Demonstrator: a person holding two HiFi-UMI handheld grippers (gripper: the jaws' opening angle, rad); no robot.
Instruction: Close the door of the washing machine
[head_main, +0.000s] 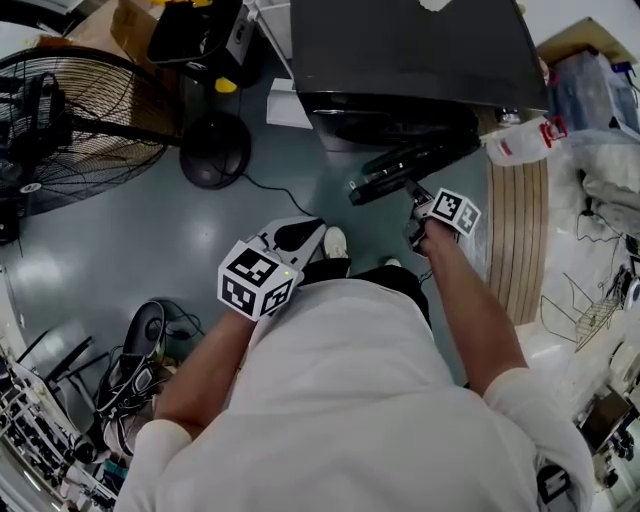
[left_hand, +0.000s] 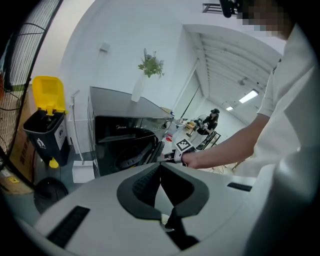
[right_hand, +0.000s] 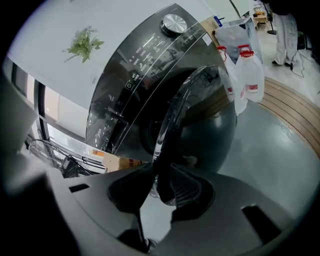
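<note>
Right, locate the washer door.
The door stands open, upper right in the head view, before the washing machine, its rim between the right gripper's jaws.

Washing machine (head_main: 420, 50) stands between fan (head_main: 80, 130) and bottle (head_main: 520, 142).

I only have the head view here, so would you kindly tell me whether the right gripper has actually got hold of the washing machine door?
Observer: Yes. In the right gripper view, the rim of the door sits between the jaws of the right gripper, which seem closed on it.
Operator: Thank you. And the other one?
Observer: The left gripper has its jaws together with nothing between them, and it points towards the washing machine.
Operator: Is anything standing close to the door?
Observer: Two red-capped bottles stand beside the machine, beyond the door.
</note>
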